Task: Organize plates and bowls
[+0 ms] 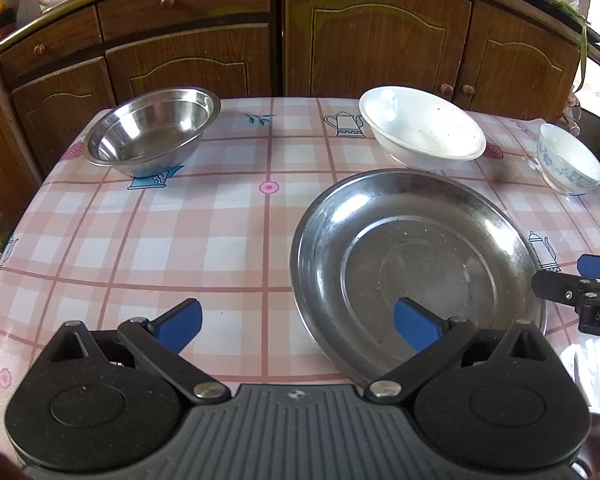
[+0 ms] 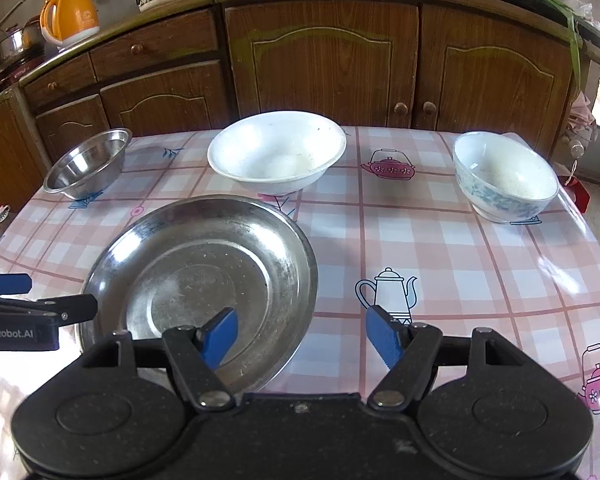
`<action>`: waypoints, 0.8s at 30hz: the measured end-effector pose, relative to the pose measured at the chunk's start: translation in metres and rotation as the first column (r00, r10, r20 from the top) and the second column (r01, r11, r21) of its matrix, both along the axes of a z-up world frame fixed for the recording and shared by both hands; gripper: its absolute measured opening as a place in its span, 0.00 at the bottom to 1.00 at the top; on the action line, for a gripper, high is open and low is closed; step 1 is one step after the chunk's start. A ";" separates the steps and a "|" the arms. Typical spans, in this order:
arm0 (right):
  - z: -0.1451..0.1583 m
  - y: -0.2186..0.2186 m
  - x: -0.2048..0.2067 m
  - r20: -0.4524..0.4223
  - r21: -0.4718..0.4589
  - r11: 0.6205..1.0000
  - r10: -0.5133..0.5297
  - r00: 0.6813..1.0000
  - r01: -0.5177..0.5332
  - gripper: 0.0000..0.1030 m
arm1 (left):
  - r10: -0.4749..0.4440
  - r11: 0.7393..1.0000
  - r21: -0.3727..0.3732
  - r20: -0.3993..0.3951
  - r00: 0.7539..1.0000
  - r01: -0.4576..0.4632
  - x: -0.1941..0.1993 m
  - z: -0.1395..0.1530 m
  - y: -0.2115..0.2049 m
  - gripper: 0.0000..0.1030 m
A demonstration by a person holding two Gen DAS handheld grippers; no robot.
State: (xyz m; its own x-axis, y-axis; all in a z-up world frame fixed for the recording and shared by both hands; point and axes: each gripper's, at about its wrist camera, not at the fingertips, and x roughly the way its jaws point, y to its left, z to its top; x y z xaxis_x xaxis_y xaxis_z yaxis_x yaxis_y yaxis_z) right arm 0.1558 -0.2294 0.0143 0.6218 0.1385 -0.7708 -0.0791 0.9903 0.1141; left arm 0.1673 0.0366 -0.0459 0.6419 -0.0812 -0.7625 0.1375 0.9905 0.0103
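Four dishes on the checked pink worktop (image 2: 440, 240), both hand-held grippers empty.

We see our left hand-held gripper (image 1: 298, 322) and right hand-held gripper (image 2: 302, 334) with jaws apart, flanking the near round shallow steel plate (image 2: 204, 264). Far left stands the shiny steel bowl (image 1: 150, 136), behind the plate the matte white wide bowl (image 2: 278, 152), far right the blue-flowered porcelain bowl (image 2: 504, 176). Open cloth lies between them; brown wooden cabinets (image 2: 320, 64) stand beyond the far edge.
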 end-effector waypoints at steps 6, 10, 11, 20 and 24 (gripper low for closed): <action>-0.018 0.001 0.017 -0.040 0.014 1.000 -0.004 0.999 0.004 0.82 | -0.003 1.000 0.007 -0.021 1.000 0.003 0.019 -0.012 0.001 1.00; -0.029 -0.002 0.025 -0.060 0.035 0.999 -0.024 0.998 0.026 0.81 | -0.005 1.000 -0.005 -0.032 0.999 0.004 0.029 -0.019 0.002 1.00; -0.032 -0.003 0.027 -0.066 0.047 0.998 -0.024 0.998 0.028 0.81 | -0.007 1.000 -0.005 -0.034 0.999 0.007 0.031 -0.021 0.002 0.97; -0.041 0.000 0.036 -0.040 0.077 0.997 -0.010 0.999 0.013 0.55 | -0.037 0.999 0.002 -0.018 0.999 0.037 0.045 -0.028 -0.004 0.72; -0.039 0.004 0.038 -0.035 0.083 0.997 0.001 0.999 0.002 0.35 | -0.079 0.997 0.006 0.009 0.997 0.079 0.042 -0.026 -0.012 0.42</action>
State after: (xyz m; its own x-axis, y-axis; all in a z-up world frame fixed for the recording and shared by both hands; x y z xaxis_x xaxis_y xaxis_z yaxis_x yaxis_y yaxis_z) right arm 0.1934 -0.2250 -0.0245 0.5947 0.2022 -0.7782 -0.0728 0.9774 0.1983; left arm 0.2093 0.0244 -0.0720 0.6410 -0.1278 -0.7568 0.2152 0.9764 0.0174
